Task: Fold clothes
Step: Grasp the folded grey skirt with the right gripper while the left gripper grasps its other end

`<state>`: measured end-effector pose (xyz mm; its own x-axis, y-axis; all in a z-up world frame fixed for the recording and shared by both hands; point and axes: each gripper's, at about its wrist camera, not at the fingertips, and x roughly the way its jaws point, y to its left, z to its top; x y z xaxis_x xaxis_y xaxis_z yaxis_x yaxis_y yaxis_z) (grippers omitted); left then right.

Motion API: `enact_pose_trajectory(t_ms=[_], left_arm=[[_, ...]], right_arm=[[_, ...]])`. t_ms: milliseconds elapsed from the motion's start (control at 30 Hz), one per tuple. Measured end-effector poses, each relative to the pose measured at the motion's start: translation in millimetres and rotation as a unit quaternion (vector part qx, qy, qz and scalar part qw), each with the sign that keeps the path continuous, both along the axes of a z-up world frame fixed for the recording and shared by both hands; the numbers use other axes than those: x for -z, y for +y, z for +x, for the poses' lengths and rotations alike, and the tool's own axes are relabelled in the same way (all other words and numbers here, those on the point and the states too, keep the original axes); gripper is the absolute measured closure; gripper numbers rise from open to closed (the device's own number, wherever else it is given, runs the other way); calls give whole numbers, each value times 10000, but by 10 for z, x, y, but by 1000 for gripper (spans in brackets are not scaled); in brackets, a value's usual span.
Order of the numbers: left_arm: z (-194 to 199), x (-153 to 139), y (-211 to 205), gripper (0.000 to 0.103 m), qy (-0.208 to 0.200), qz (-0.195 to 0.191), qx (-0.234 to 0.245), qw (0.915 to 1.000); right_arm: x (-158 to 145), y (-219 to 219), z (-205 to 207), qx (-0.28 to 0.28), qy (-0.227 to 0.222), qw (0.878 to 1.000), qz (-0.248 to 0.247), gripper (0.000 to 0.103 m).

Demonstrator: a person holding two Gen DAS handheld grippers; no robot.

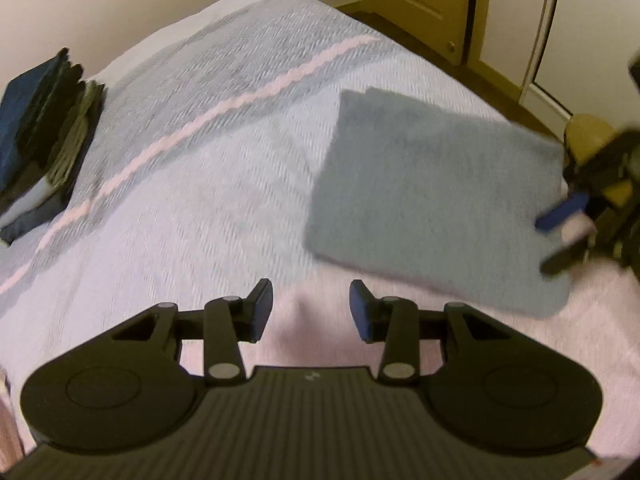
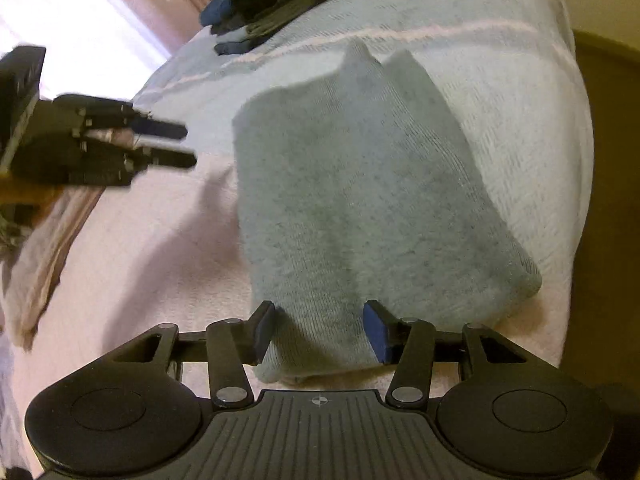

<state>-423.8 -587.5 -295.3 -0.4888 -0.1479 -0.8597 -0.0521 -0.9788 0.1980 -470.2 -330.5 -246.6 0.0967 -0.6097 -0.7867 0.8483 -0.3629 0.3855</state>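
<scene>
While both tongs gape wide, left tongs [image 1: 311,309] empty, right tongs [image 2: 320,330] astride one grey folded garment [image 2: 360,200], one dark stack [image 2: 272,0] beyond.

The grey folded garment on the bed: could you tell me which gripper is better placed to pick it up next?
Right. The right gripper is open with the grey folded garment edge between its fingers; the left gripper hangs open over bare bedspread, beside it.

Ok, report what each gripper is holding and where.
Nothing is held. The left gripper is open over the bedspread; the right gripper is open, jaws straddling the grey folded garment's near edge, not clamped.
</scene>
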Motion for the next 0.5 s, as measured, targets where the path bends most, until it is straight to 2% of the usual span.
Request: enact_pose_trajectory(t_ms=[33, 67, 133, 167, 267, 333, 400, 467, 500], left_arm=[[87, -5, 32, 65, 32, -63, -4, 10000], [159, -15, 68, 63, 52, -133, -9, 9999], [288, -41, 149, 59, 24, -269, 44, 9996], [340, -61, 201, 55, 27, -381, 131, 9992], [469, -106, 336, 43, 69, -722, 364, 9967], [539, -99, 410, 39, 132, -896, 616, 9940], [582, -34, 457, 34, 193, -1078, 874, 9901], [611, 60, 481, 32, 222, -1207, 1059, 9868], [628, 113, 498, 32, 242, -1283, 1134, 9849]], right_arm=[[-113, -2, 62, -75, 262, 9996, 33, 50], [-236, -10, 185, -200, 672, 9975, 97, 35], [-365, -39, 469, -542, 1422, 9882, 188, 24], [-374, -77, 644, -843, 1778, 9802, 213, 24], [-207, -231, 984, -1387, 2309, 9624, 359, 24], [47, -396, 1176, -1549, 2851, 9437, 643, 24], [362, -544, 1326, -1736, 3455, 9153, 1132, 24], [594, -557, 1429, -1915, 4125, 8813, 1286, 24], [658, -533, 1449, -2017, 4317, 8700, 1267, 24]])
